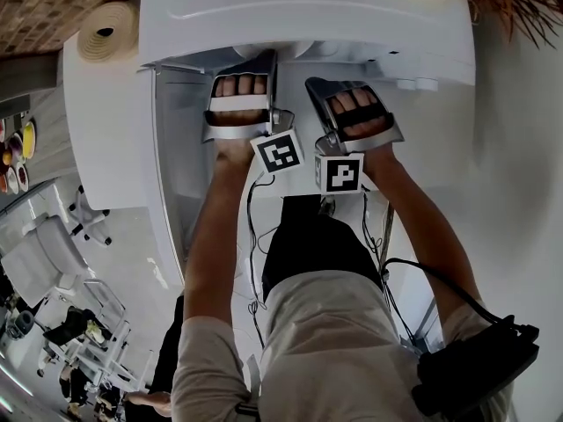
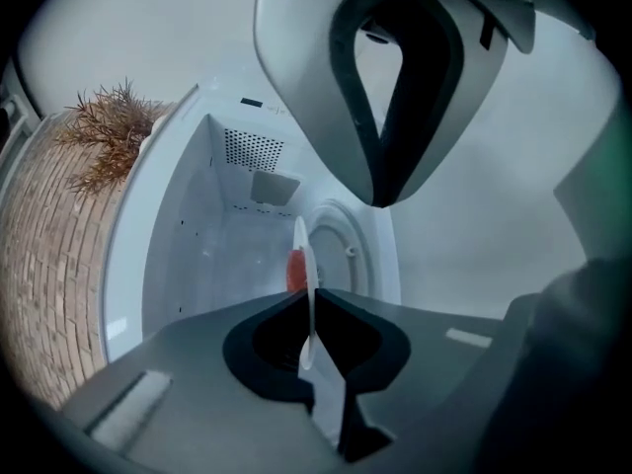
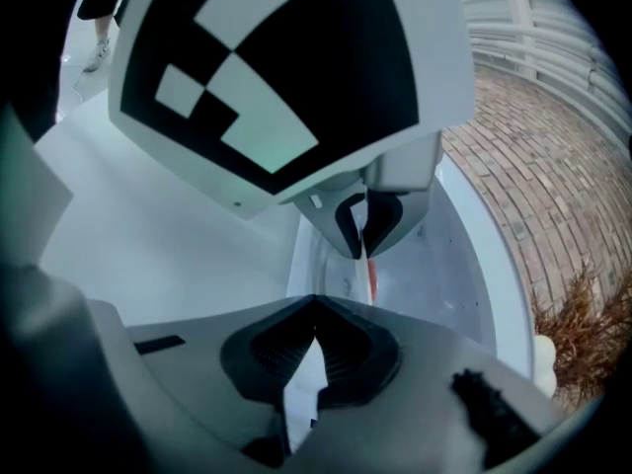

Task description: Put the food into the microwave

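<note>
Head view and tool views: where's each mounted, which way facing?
Left tool view: on the left tool, into the microwave; jaws clamping the plate.
Right tool view: on the right tool, facing likewise; jaws on that plate.
Head view: on the head, steeply down; torso, forearms, tools at microwave.
Shared: tool views both show plate, red food, each other's tool.

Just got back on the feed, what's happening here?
A person holds a white plate with red food on it, using both tools. The left claw and the right claw are each shut on its rim from opposite sides. The plate is at the mouth of the open microwave, not yet released.
</note>
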`<state>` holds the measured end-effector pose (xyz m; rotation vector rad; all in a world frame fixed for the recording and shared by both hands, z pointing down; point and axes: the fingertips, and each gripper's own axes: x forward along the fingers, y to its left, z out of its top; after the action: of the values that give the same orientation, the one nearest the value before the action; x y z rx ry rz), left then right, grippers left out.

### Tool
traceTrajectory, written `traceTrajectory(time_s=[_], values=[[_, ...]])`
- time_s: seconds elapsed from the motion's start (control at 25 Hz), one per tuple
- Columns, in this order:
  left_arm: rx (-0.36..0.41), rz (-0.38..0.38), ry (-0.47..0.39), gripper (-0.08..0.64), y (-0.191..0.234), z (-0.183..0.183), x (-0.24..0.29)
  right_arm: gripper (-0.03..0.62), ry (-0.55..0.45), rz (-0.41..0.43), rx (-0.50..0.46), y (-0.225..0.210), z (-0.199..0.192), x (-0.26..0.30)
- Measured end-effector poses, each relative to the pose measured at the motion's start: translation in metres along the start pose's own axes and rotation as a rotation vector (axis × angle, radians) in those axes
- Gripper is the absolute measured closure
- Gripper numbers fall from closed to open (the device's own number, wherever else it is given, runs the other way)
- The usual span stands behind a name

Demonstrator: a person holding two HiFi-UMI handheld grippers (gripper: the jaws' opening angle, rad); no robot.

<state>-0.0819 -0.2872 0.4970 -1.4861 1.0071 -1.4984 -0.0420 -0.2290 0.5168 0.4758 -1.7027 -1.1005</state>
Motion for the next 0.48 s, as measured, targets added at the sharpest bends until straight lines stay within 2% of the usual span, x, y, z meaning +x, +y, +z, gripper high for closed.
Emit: traceTrajectory(time_s=[0.48], values=[[0.022, -0.031, -0.016, 0.532, -0.004, 0.002, 0.030, 0.584, 0.002, 0.017, 0.000, -0.003, -0.005, 0.013]])
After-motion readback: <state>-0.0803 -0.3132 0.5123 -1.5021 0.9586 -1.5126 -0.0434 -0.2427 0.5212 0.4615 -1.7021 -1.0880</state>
